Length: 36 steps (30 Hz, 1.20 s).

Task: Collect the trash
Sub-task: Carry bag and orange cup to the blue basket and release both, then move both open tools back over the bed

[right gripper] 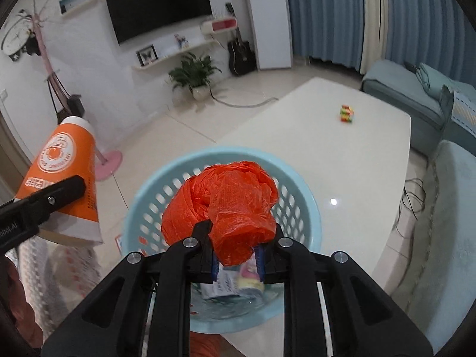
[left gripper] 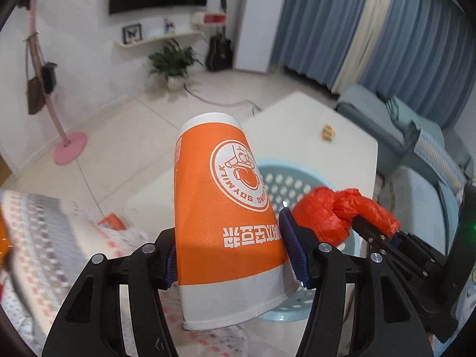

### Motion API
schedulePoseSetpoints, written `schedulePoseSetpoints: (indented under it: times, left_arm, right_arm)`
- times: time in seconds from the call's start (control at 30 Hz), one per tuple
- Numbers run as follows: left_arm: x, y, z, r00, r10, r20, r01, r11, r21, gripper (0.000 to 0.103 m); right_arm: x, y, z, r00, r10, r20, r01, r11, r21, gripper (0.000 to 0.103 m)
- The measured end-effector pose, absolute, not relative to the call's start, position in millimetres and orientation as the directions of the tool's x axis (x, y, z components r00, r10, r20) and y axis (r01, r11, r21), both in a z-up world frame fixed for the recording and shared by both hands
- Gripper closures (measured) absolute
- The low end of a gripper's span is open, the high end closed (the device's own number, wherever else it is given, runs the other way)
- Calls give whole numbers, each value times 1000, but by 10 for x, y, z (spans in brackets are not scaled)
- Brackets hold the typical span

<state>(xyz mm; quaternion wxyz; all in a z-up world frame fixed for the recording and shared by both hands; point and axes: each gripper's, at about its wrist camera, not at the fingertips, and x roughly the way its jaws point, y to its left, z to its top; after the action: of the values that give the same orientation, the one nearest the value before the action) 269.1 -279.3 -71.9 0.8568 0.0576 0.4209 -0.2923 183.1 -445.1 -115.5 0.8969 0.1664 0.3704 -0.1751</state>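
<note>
My left gripper (left gripper: 230, 255) is shut on an orange and white paper soy-milk cup (left gripper: 226, 208), held upside down just left of the light blue perforated basket (left gripper: 285, 178). The cup also shows in the right wrist view (right gripper: 65, 178), left of the basket (right gripper: 300, 190). My right gripper (right gripper: 236, 258) is shut on a crumpled orange plastic bag (right gripper: 226, 202) and holds it above the basket's opening. The bag (left gripper: 336, 211) and the right gripper (left gripper: 374, 235) show in the left wrist view. Wrappers (right gripper: 232, 285) lie in the basket's bottom.
The basket stands on a white table (right gripper: 342, 154) with a small colourful wrapper (right gripper: 346, 114) further back. A patterned cloth (left gripper: 53, 238) lies at the left. A blue sofa (right gripper: 416, 95) is to the right. A pink coat stand (left gripper: 70, 148) stands on the floor.
</note>
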Motion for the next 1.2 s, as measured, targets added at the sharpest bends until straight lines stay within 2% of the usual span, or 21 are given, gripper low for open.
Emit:
schedulePoseSetpoints:
  times: [0.1, 0.17, 0.23, 0.27, 0.53, 0.87, 1.2]
  left_arm:
    - [2647, -2846, -774, 459, -454, -764, 571, 809, -138, 45]
    - [2611, -2843, -748, 469, -448, -761, 578, 807, -119, 36]
    - [2566, -2790, -704, 486, -449, -750, 576, 810, -112, 30]
    - [2541, -2748, -669, 490, -455, -744, 574, 810, -118, 30]
    - [2317, -2401, -514, 517, -488, -703, 540, 824, -174, 30]
    - [1910, -1784, -200, 604, -485, -632, 484, 854, -193, 30]
    - [1461, -546, 144, 748, -364, -556, 305, 931, -200, 30]
  right_arm:
    - [1840, -4486, -1232, 653, -191, -733, 442, 882, 164, 83]
    - [1821, -4515, -1251, 652, -191, -734, 446, 879, 167, 76]
    - [1808, -4511, -1241, 656, -187, -732, 448, 876, 177, 53]
    - [1782, -4509, -1221, 662, -197, -723, 454, 873, 178, 51]
    - [1618, -4386, -1094, 689, -183, -701, 432, 881, 194, 51]
    - [1531, -3818, -648, 763, -147, -629, 324, 930, 176, 51]
    - [1578, -2811, -268, 824, 1, -566, 117, 978, 173, 50]
